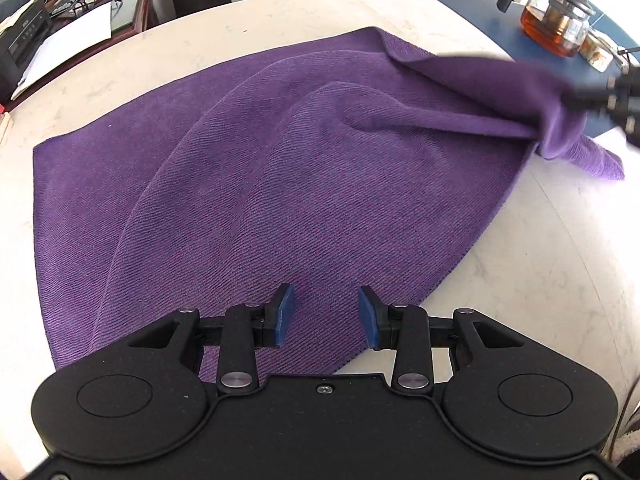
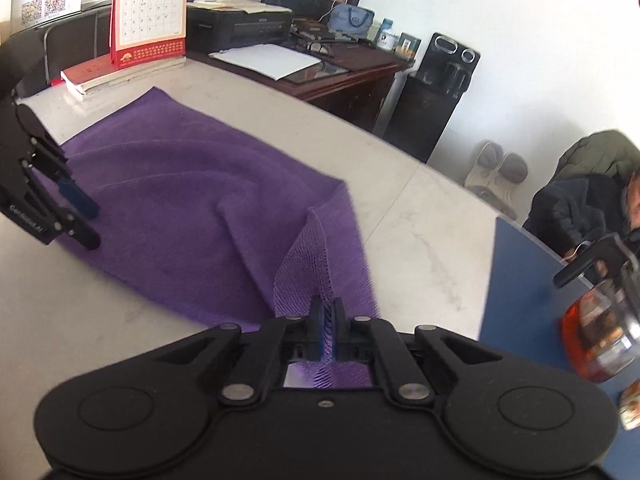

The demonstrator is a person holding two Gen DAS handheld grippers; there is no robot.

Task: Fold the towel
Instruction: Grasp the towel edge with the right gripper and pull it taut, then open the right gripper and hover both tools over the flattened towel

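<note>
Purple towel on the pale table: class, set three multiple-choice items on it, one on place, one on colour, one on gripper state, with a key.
1. Where is the glass teapot?
A. on the towel
B. on the blue mat beside the towel
C. on the floor

2. What colour is the towel?
A. purple
B. green
C. white

3. What is the right gripper doing?
A. open above the bare table
B. shut on nothing
C. shut on the towel

Key: B, the teapot stands on the blue mat; A, the cloth is purple throughout; C, its fingers pinch a raised fold, while the left gripper is open.
</note>
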